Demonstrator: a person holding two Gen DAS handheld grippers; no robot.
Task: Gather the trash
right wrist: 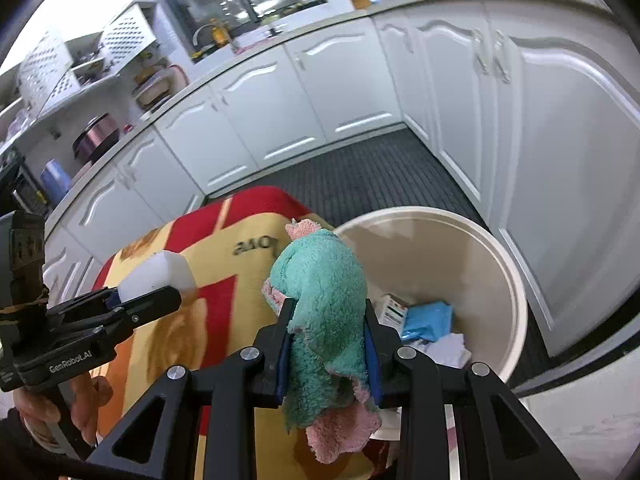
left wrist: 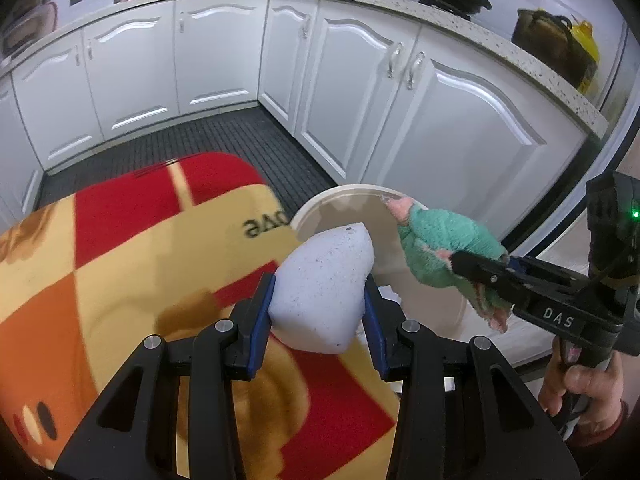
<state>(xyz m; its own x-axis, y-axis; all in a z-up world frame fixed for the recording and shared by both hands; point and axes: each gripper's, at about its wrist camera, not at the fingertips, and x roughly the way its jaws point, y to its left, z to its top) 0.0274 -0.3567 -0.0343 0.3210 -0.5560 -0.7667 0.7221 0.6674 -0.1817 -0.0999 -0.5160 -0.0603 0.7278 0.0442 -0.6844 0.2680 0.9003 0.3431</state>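
My left gripper (left wrist: 320,296) is shut on a white sponge block (left wrist: 322,288), held above the edge of a red and yellow cloth-covered table, just short of the cream trash bin (left wrist: 340,200). The sponge (right wrist: 158,274) and left gripper (right wrist: 148,300) also show in the right wrist view. My right gripper (right wrist: 328,320) is shut on a green and pink fluffy rag (right wrist: 324,292), held at the bin's (right wrist: 516,292) near left rim. The rag (left wrist: 444,248) hangs over the bin in the left wrist view, with the right gripper (left wrist: 476,268) holding it.
The bin holds a blue wrapper (right wrist: 430,320), a small box (right wrist: 392,310) and white paper (right wrist: 448,350). White kitchen cabinets (left wrist: 400,92) line the back and right. The dark ribbed floor (right wrist: 360,176) lies beyond the table (left wrist: 120,260).
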